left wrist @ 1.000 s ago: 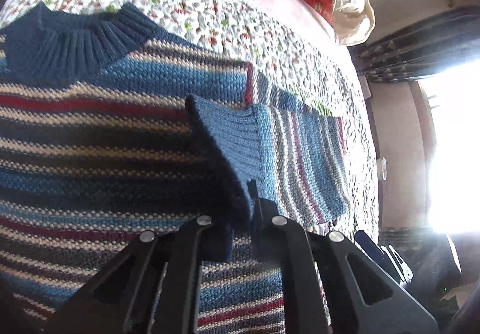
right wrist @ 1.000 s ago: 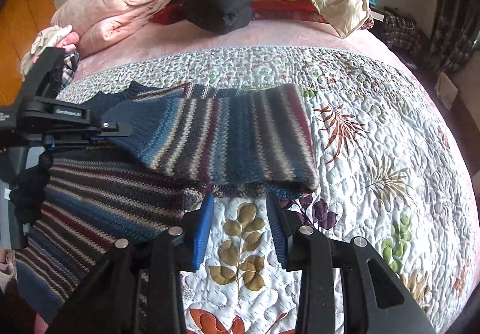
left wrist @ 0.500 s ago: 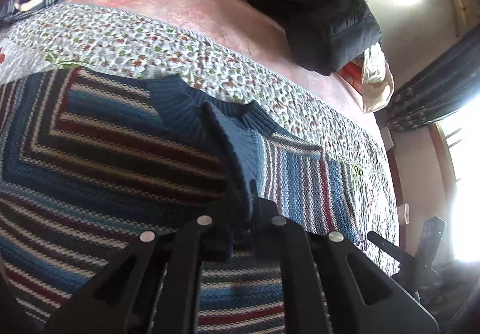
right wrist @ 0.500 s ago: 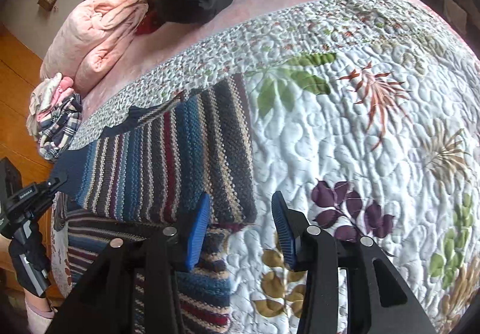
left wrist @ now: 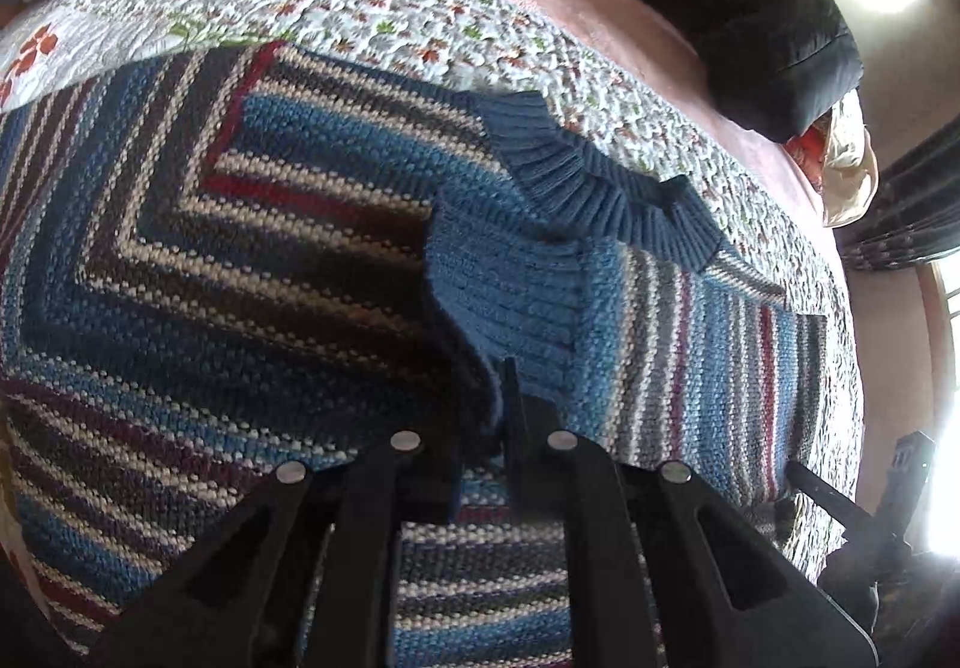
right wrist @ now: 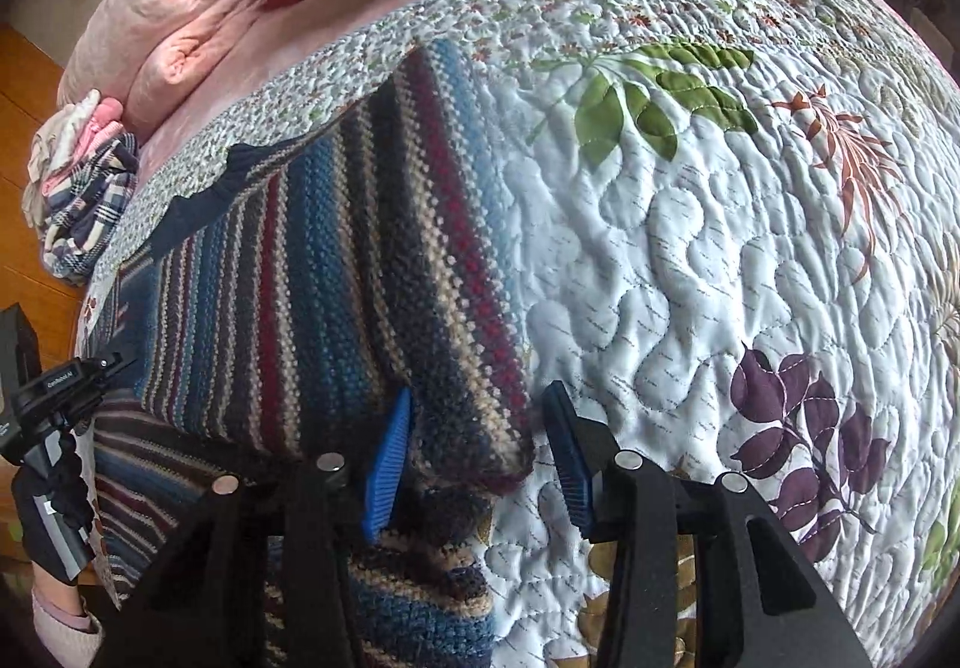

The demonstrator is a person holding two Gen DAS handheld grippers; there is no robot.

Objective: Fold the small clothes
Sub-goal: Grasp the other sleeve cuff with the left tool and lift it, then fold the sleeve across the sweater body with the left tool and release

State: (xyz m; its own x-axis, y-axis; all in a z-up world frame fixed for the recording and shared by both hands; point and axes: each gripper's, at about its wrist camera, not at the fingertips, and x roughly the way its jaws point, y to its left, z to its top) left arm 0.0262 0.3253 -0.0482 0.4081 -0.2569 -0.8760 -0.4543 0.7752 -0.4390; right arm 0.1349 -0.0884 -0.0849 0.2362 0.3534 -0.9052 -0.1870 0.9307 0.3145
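Observation:
A blue, red and cream striped knit sweater (left wrist: 240,278) lies flat on the quilted bedspread (right wrist: 690,260), collar (left wrist: 588,182) toward the far side. One sleeve (left wrist: 690,356) is folded across the body. My left gripper (left wrist: 501,416) is shut on that sleeve's blue ribbed cuff (left wrist: 510,296), holding it just above the chest. In the right wrist view the folded sleeve (right wrist: 336,272) runs toward my right gripper (right wrist: 477,458). That gripper is open, its blue pads (right wrist: 387,464) on either side of the sleeve's folded corner (right wrist: 480,428).
A rolled pink blanket (right wrist: 180,8) and a pile of plaid clothes (right wrist: 78,200) sit at the bed's far left. A black jacket (left wrist: 780,38) lies by the headboard. The left gripper body and a gloved hand (right wrist: 48,428) show at the left edge. Bare quilt stretches to the right.
My left gripper has carried the cuff further across the sweater's chest. My right gripper has moved in on the sleeve's fold, and its fingers now straddle the corner.

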